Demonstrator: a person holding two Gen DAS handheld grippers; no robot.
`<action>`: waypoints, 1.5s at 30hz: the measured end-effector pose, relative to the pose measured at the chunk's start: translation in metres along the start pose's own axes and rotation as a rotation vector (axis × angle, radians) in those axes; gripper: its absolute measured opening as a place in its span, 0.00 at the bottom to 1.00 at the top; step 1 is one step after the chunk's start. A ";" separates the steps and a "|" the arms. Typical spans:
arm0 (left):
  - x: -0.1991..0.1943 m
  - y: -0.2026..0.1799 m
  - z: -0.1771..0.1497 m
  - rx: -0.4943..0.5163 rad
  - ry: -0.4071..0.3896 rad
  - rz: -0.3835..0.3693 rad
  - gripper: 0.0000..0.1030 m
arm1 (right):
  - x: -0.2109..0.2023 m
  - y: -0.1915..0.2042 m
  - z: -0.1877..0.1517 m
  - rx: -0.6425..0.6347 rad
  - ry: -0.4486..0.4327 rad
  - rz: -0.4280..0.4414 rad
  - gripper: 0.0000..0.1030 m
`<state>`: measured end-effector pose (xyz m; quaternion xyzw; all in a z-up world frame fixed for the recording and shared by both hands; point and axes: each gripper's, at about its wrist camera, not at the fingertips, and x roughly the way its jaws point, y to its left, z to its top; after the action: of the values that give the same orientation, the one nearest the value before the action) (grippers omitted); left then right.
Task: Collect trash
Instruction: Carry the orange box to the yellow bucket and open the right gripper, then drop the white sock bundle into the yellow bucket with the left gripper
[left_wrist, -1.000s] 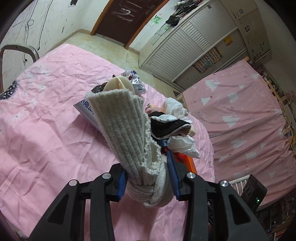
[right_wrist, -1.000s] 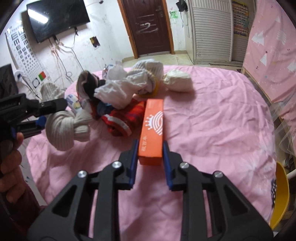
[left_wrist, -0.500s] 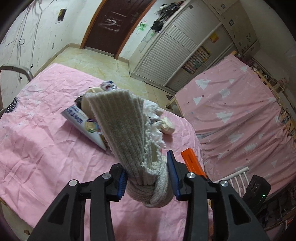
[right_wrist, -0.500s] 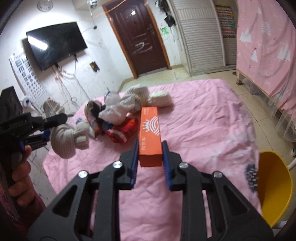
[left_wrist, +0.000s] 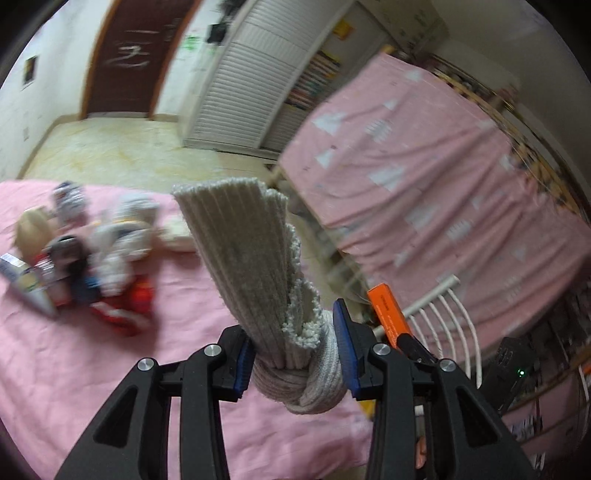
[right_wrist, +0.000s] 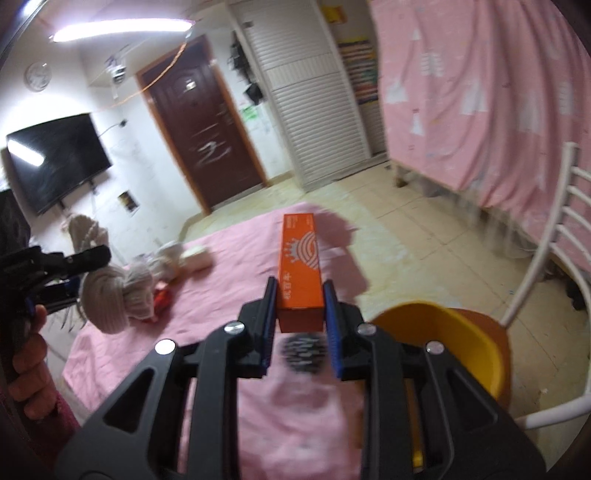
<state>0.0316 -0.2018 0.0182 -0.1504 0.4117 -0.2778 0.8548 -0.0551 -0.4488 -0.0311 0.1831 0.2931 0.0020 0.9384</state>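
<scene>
My left gripper (left_wrist: 295, 354) is shut on a knotted grey ribbed sock (left_wrist: 251, 266), held above the pink bed (left_wrist: 110, 369); the sock also shows in the right wrist view (right_wrist: 114, 295). My right gripper (right_wrist: 299, 325) is shut on a long orange box (right_wrist: 301, 266), held up over the bed's edge; the box also shows in the left wrist view (left_wrist: 388, 310). A yellow bin (right_wrist: 454, 339) sits on a chair just right of and below the right gripper. A blurred pile of socks and wrappers (left_wrist: 85, 258) lies on the bed to the left.
A white metal chair (right_wrist: 546, 236) carries the yellow bin. A pink curtain (right_wrist: 480, 92) hangs on the right. A brown door (right_wrist: 207, 122), a white slatted wardrobe (right_wrist: 314, 103) and a wall TV (right_wrist: 55, 162) stand across the tiled floor (right_wrist: 424, 229).
Both grippers have swung right, away from the pile, carrying the sock and the orange box. The yellow bin now sits much closer under the right gripper.
</scene>
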 end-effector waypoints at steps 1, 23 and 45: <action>0.006 -0.010 -0.001 0.016 0.005 -0.013 0.29 | -0.002 -0.005 0.000 0.004 -0.003 -0.011 0.22; 0.124 -0.145 -0.043 0.263 0.151 -0.094 0.48 | -0.007 -0.095 -0.019 0.134 0.006 -0.123 0.22; 0.045 -0.071 -0.018 0.162 0.033 -0.030 0.59 | 0.036 -0.030 -0.019 0.041 0.089 -0.086 0.60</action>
<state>0.0152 -0.2858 0.0141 -0.0825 0.3995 -0.3252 0.8531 -0.0385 -0.4660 -0.0755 0.1893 0.3422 -0.0364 0.9196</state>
